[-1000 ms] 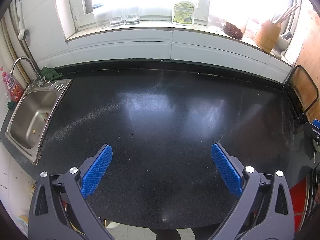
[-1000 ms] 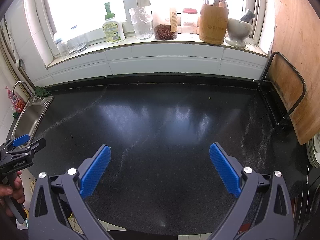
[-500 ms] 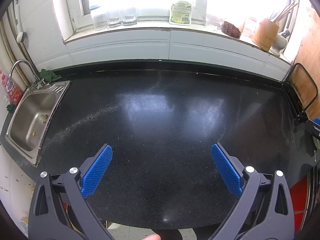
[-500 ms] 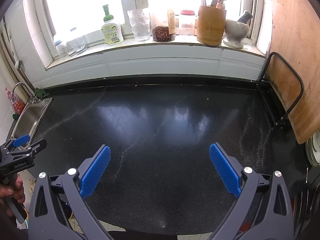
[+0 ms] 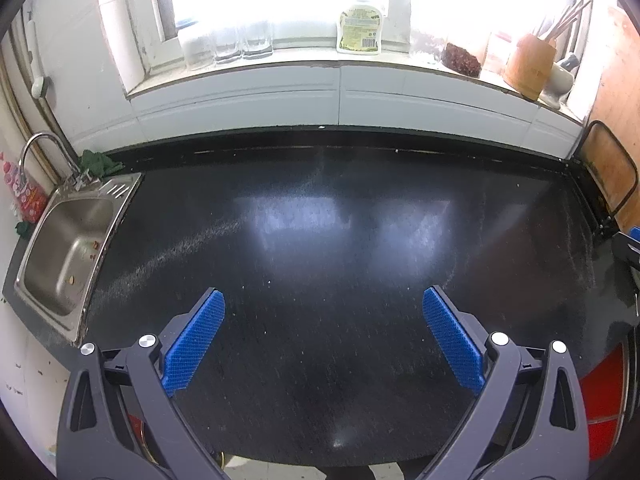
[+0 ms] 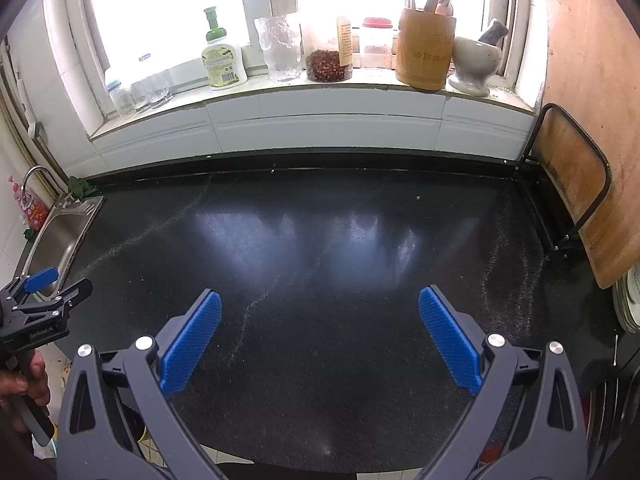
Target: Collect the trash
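On the black speckled counter (image 6: 320,280) almost no trash shows: one pale crumb (image 6: 418,198) lies alone toward the back right, near the wire rack (image 6: 572,200) that props a wooden chopping board (image 6: 592,112), and a few brown scraps (image 5: 72,279) sit in the steel sink (image 5: 68,256) at the counter's left end. Faint pale streaks of dust or residue cross the dark surface. Both claws hover above the near edge with their blue pads spread wide and nothing between them: the left claw (image 5: 324,336) in its own view, the right claw (image 6: 320,334) in its own. The right view also catches the left claw from the side at the far left, a hand (image 6: 24,384) around its handle, with small white lettering on its body too blurred to read. Over the last second both cameras have drifted only slightly, the sill sliding a little in the frame, and nothing on the counter has moved or gone. Judged from this, a nearly bare counter fits either a collection that is all but done or a search for stray bits. Along the windowsill stand drinking glasses (image 6: 148,88), a green-capped bottle (image 6: 222,60) with a green-and-white label and a barcode, a textured glass (image 6: 282,50), a jar of dried red chillies (image 6: 328,60) bearing an orange label, a wooden utensil holder (image 6: 426,50) with faint engraved characters I cannot make out, and a stone mortar and pestle (image 6: 476,60).
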`<state>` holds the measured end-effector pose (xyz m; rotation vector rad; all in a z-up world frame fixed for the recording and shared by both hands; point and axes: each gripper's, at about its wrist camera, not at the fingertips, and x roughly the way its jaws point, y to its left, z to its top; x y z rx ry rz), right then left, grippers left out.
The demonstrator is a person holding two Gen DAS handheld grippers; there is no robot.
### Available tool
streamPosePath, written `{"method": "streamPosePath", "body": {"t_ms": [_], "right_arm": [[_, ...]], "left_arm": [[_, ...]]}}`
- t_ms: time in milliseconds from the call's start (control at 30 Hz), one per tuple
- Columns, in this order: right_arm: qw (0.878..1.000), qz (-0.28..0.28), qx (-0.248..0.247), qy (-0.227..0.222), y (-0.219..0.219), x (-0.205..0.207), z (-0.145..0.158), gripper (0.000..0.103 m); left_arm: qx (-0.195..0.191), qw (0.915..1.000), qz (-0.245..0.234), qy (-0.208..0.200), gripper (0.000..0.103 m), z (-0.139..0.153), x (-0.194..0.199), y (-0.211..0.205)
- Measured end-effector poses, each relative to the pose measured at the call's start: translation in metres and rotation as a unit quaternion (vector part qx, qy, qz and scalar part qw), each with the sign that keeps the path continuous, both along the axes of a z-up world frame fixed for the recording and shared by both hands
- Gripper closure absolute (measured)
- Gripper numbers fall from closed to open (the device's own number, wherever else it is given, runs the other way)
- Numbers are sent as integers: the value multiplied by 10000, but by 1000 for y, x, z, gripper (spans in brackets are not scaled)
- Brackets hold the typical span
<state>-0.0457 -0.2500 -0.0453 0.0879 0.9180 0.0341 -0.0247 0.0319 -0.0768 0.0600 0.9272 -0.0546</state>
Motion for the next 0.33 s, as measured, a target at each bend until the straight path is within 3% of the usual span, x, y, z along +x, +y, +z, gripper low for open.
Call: {"method": "streamPosePath", "body": {"t_ms": [167,333], "right_arm": [[10000,2,4,63,-1,9,-6,7],[10000,-73,17,21,-12,24,-25,7]], "left_arm": [[2,10000,-29,63,7,-5,9,-1],[-221,9993,-230,203,7,-30,29,-1]]}}
